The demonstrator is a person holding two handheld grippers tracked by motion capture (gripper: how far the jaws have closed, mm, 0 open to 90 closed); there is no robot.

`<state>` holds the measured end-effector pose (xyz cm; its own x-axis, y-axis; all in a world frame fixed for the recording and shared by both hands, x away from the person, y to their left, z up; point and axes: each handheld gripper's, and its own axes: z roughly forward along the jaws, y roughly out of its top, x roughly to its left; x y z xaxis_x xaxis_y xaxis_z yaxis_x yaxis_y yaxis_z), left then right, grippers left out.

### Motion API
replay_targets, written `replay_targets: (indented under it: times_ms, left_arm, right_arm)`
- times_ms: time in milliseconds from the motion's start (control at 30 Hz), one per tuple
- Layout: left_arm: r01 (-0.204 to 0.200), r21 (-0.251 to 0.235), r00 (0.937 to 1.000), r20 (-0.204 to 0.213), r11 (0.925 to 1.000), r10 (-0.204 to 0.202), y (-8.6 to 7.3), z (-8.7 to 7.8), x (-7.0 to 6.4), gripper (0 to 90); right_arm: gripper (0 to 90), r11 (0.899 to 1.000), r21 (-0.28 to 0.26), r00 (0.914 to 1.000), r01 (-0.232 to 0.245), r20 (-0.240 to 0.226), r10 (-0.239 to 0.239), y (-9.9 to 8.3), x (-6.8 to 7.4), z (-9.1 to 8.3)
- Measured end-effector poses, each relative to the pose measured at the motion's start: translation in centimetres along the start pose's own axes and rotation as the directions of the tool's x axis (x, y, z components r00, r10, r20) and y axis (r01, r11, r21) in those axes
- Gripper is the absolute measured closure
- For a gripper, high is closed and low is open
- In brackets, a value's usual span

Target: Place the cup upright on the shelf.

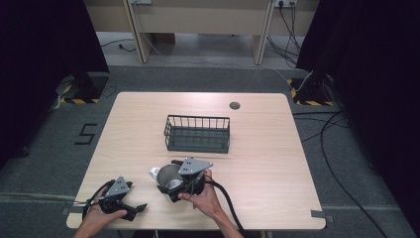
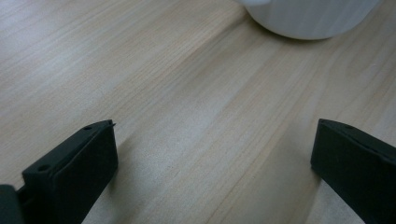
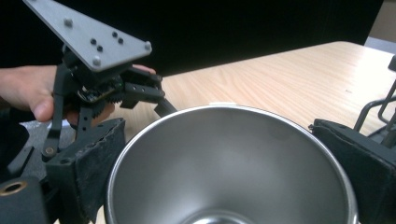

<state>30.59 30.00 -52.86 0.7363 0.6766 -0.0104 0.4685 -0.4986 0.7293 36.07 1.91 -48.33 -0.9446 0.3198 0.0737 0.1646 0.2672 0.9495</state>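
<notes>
A cup point(image 1: 167, 179), steel inside and white outside, stands near the table's front edge. My right gripper point(image 1: 172, 181) reaches over it from the right. In the right gripper view the cup's steel bowl point(image 3: 229, 163) sits between the two wide-apart jaws of the right gripper point(image 3: 219, 140); I cannot tell whether the pads touch it. My left gripper point(image 1: 138, 197) rests low at the front left, open and holding nothing. Its own view shows the left gripper point(image 2: 212, 149) over bare wood, with the cup's white wall point(image 2: 310, 18) ahead. The left gripper point(image 3: 156, 95) also appears beyond the cup.
A dark wire basket point(image 1: 197, 134) stands at the middle of the wooden table point(image 1: 257, 163), behind the cup. A round cable port point(image 1: 235, 105) sits near the far edge. Cables trail from both grippers over the front edge.
</notes>
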Motion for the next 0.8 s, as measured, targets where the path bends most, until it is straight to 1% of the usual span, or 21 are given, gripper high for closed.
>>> replay_targets:
  times_ms: [33,133,233,333,433,567,600,633,667,733,800]
  left_arm:
    - [0.001,-0.001,1.0,0.0,1.0,-0.001,0.0,0.0,0.0,0.0]
    - [0.0,0.0,1.0,0.0,1.0,0.0,0.0,0.0,0.0,0.0]
    - [0.0,0.0,1.0,0.0,1.0,0.0,0.0,0.0,0.0,0.0]
    - [0.002,-0.002,1.0,0.0,1.0,-0.002,0.0,0.0,0.0,0.0]
    - [0.001,-0.001,1.0,0.0,1.0,-0.001,0.0,0.0,0.0,0.0]
    - [0.002,-0.002,1.0,0.0,1.0,-0.002,0.0,0.0,0.0,0.0]
    - [0.002,-0.002,1.0,0.0,1.0,-0.002,0.0,0.0,0.0,0.0]
    - [0.002,-0.002,1.0,0.0,1.0,-0.002,0.0,0.0,0.0,0.0]
    - [0.002,-0.003,1.0,0.0,1.0,-0.002,0.0,0.0,0.0,0.0]
    - [0.001,-0.001,1.0,0.0,1.0,-0.001,0.0,0.0,0.0,0.0]
    - [0.003,-0.003,1.0,0.0,1.0,-0.003,0.0,0.0,0.0,0.0]
  right_arm:
    - [6.1,1.0,-0.006,1.0,0.0,0.002,0.0,0.1,0.0,-0.1]
    - [6.1,1.0,-0.002,0.9996,0.001,0.027,-0.001,0.9,-0.4,-0.8]
    - [6.1,1.0,-0.006,0.9991,-0.008,0.041,0.008,1.2,-0.6,-1.2]
    - [6.1,1.0,-0.009,0.9975,-0.019,0.068,0.019,2.0,-1.2,-2.0]
    - [6.1,0.999,-0.019,0.9969,-0.028,0.073,0.03,2.4,-1.5,-2.5]
    - [6.1,0.999,-0.025,0.9962,-0.025,0.082,0.027,3.1,-1.8,-3.1]
    - [6.1,1.0,-0.024,0.9956,-0.014,0.092,0.016,3.7,-2.0,-3.6]
    - [6.1,1.0,-0.024,0.9956,-0.014,0.092,0.016,3.7,-2.0,-3.6]
    - [6.1,1.0,-0.021,0.9948,-0.007,0.102,0.009,4.3,-2.1,-3.9]
    - [6.1,1.0,-0.023,0.9942,0.001,0.107,0.002,5.0,-2.3,-4.4]
    - [6.2,1.0,-0.025,0.9944,-0.001,0.105,0.004,5.5,-2.5,-4.7]
